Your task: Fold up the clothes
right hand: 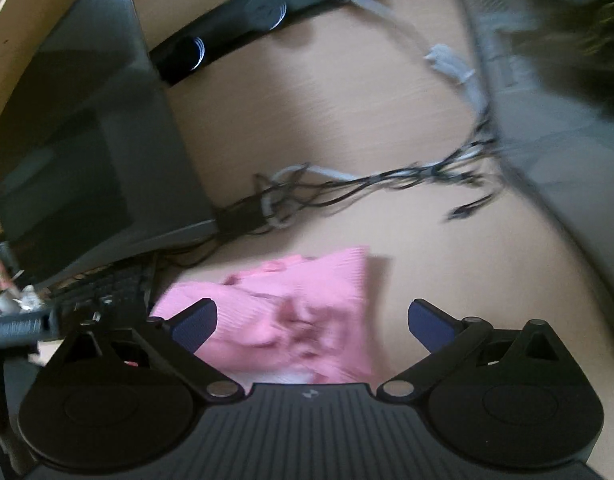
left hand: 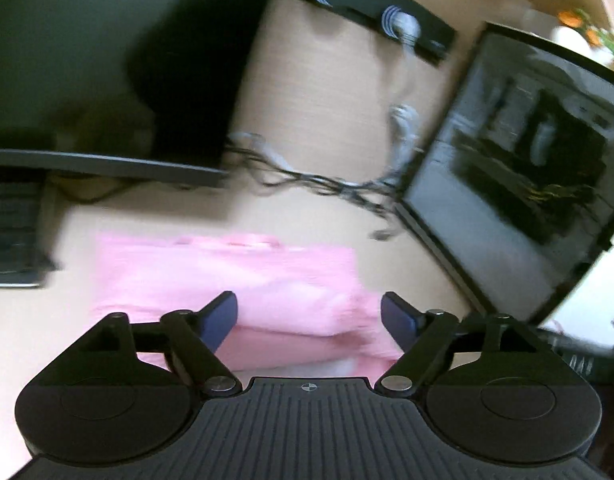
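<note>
Both claws hang wide open over the desk with nothing between their blue pads: the left claw (left hand: pixel 309 314) sits above the near edge of the pink garment (left hand: pixel 243 280), and the right claw (right hand: pixel 312 322) hovers over the same garment (right hand: pixel 291 312) from the other side. Judging by the compact bundle, the folding looks well along, and the step in hand seems to be either a last fold or tidying the stack. To do it well, each claw should come down on an outer edge of the cloth, pinch only the top layers, and lift evenly so the fold lands square instead of dragging the pile. The garment lies on the light wooden desk (left hand: pixel 327 88), layered in soft folds; its left side looks flat, while the right view shows a rumpled, ribbed patch. Motion blur hides finer detail. Beyond it runs a tangle of cables (right hand: pixel 347 188), with a keyboard (right hand: pixel 111 284) to one side and dark monitors (left hand: pixel 527 160) further back.
</note>
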A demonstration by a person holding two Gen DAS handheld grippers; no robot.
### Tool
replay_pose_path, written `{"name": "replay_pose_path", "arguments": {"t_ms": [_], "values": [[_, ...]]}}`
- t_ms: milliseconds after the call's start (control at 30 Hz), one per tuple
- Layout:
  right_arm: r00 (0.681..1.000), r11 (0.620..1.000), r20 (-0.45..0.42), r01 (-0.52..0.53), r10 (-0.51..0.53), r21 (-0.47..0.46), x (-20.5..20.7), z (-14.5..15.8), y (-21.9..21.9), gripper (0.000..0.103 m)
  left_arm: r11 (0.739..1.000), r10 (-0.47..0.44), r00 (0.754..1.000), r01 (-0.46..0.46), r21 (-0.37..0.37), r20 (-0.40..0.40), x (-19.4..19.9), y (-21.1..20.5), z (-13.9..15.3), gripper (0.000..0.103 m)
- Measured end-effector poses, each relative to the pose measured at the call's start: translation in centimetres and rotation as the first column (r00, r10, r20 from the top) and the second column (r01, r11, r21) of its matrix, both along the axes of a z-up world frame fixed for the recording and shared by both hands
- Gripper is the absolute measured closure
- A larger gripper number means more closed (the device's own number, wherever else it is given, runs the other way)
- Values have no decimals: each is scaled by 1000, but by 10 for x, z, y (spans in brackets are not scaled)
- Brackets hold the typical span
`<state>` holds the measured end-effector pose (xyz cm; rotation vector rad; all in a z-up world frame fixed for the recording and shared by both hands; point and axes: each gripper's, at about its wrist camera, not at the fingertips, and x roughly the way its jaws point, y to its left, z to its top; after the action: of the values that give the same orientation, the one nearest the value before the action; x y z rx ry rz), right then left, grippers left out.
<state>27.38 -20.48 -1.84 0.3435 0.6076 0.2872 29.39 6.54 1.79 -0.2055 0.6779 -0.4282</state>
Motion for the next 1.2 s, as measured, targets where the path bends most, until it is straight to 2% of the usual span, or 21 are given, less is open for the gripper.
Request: {"name": "replay_pose_path", "arguments": {"t_ms": [67, 100, 133, 167, 200, 267, 333, 500, 633, 667, 767, 800, 900, 1000, 1100, 1133, 1200], "values": [[997, 999, -65, -44, 44, 2, 21, -15, 16, 15, 998, 54, 998, -54, 18, -20, -1, 17, -9, 15], [993, 998, -100, -65, 65, 3, 32, -23, 24, 28, 997, 77, 996, -76, 22, -34, -2, 26, -13, 15], [987, 996, -136, -87, 87, 5, 42, -31, 32, 53, 995, 99, 994, -98, 27, -48, -3, 35, -17, 15], [982, 994, -155, -111, 106, -22, 48, -34, 41, 64, 993, 119, 991, -117, 29, -61, -4, 43, -22, 15], [977, 989, -171, -135, 124, -56, 52, -36, 50, 82, 990, 136, 988, -134, 33, -72, -6, 50, -27, 14], [979, 982, -135, -166, 153, -91, 58, -23, 59, 85, 987, 158, 983, -155, 43, -89, -4, 58, -35, 14], [988, 990, -80, -133, 128, -50, 70, 5, 49, 86, 986, 163, 982, -158, 57, -97, -1, 63, -41, 14], [986, 999, -164, -34, 34, 6, 105, 25, 12, 84, 983, 168, 979, -158, 97, -113, 13, 65, -53, 14], [960, 994, -278, 5, -34, -106, 103, -10, -1, 64, 978, 176, 975, -157, 139, -134, 14, 70, -61, 14], [960, 994, -277, 7, -37, -107, 97, -13, -4, 61, 975, 179, 974, -157, 156, -139, 13, 72, -62, 14], [975, 995, -219, 16, -36, -95, 82, -8, -12, 52, 965, 191, 971, -158, 212, -146, 11, 78, -64, 14], [982, 995, -186, 14, -33, -104, 80, -3, -13, 50, 966, 186, 972, -154, 208, -144, 11, 80, -61, 14], [996, 986, -88, -18, 4, -163, 77, 10, -6, 47, 980, 135, 984, -116, 162, -113, 13, 78, -46, 14], [997, 969, -53, -65, 53, -239, 81, 7, 7, 47, 994, 50, 996, -43, 103, -70, 22, 61, -34, 14], [994, 966, -78, -90, 74, -241, 96, -6, 16, 51, 998, -52, 998, 53, 37, -36, 31, 40, -28, 14], [993, 969, -96, -93, 73, -229, 102, -11, 18, 64, 996, -89, 996, 89, 13, -26, 34, 32, -27, 14], [988, 978, -130, -107, 84, -180, 109, -12, 19, 83, 988, -151, 988, 151, 1, -25, 39, 17, -32, 12]]}}
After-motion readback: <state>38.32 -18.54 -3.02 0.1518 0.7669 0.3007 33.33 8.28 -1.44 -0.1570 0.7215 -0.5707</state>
